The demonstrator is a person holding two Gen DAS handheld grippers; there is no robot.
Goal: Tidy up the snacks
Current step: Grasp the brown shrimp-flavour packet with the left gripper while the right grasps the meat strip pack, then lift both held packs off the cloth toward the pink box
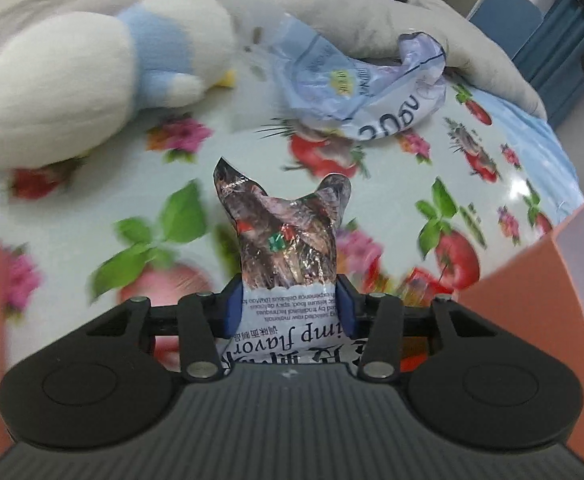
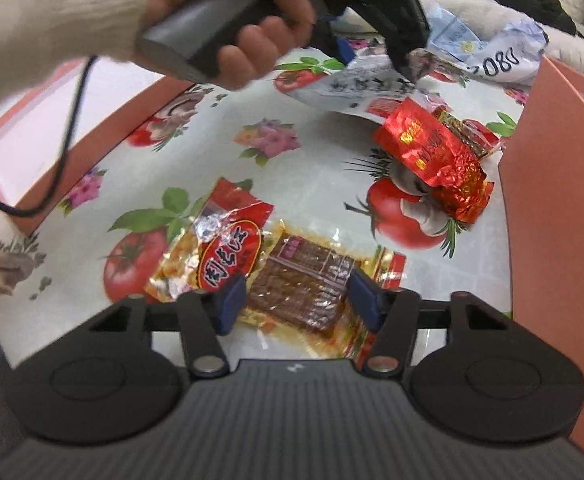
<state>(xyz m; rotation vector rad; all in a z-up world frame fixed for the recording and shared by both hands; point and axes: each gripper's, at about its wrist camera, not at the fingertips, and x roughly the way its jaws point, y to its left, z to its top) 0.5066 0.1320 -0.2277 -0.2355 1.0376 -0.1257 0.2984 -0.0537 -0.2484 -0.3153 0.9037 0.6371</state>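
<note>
Two grippers work near the orange box (image 2: 551, 184): left gripper (image 1: 290, 308) pinches a shrimp-flavor packet (image 1: 288, 248) for lifting; right gripper (image 2: 297, 298), half-open, straddles a tofu packet (image 2: 303, 288), apparently unclamped.

Left tongs (image 1: 290, 306) clamping shrimp-flavour snack packet (image 1: 288, 240), plush toy (image 1: 92, 76) behind

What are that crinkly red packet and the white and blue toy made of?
Red packet: looks like metallised foil or plastic film, glossy, with sharp creases and bright glints. Toy: seems to be plush fabric, matte and fuzzy, with soft rounded shapes; the blur hides any finer weave.
</note>
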